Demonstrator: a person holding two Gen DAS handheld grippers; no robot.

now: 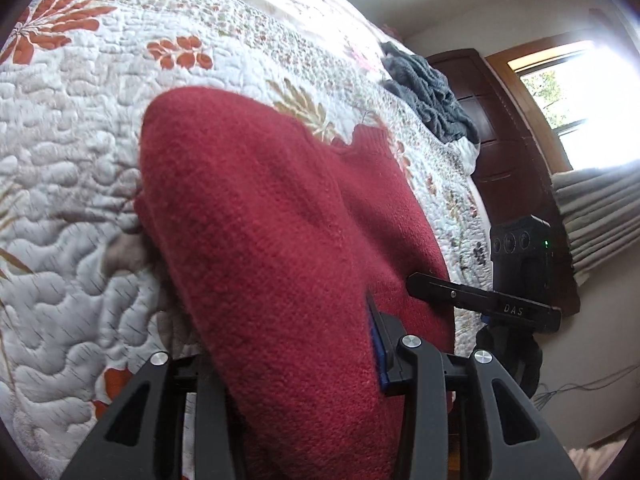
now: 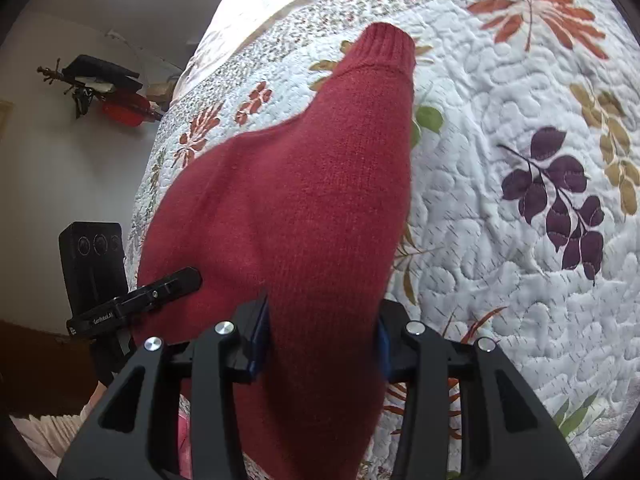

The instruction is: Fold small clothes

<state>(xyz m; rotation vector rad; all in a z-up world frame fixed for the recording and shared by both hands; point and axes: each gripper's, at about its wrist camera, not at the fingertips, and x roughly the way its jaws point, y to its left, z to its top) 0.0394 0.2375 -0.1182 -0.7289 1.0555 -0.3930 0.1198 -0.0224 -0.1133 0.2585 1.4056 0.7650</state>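
On top of a white quilt [image 1: 80, 128] with orange, purple and green leaves sewn on it lies a red knit sweater [image 1: 260, 220]. It is soft and fuzzy, and part of it is lifted up off the bed.

From the left wrist camera, the left gripper [image 1: 296, 356] has the red sweater between its two black fingers. The fingers are pressed onto the cloth from both sides, so they are clamped on it. The cloth bulges up big and round in front of the camera and hides one finger. Over to the side, the right gripper [image 1: 480, 300] pokes in and touches the edge of the sweater. A dark gray fuzzy blanket [image 1: 428, 92] sits in a heap far off on the bed, well apart from the sweater. Behind it is a dark wooden door [image 1: 492, 128] and a bright window [image 1: 572, 92].

From the right wrist camera, the right gripper [image 2: 320, 344] is also squeezed onto the red sweater [image 2: 300, 200], with a blue pad [image 2: 260, 336] against the cloth. A sleeve with a ribbed cuff [image 2: 386, 46] stretches away from the camera across the quilt [image 2: 500, 240]. The left gripper [image 2: 132, 304] shows at the side, touching the sweater's edge
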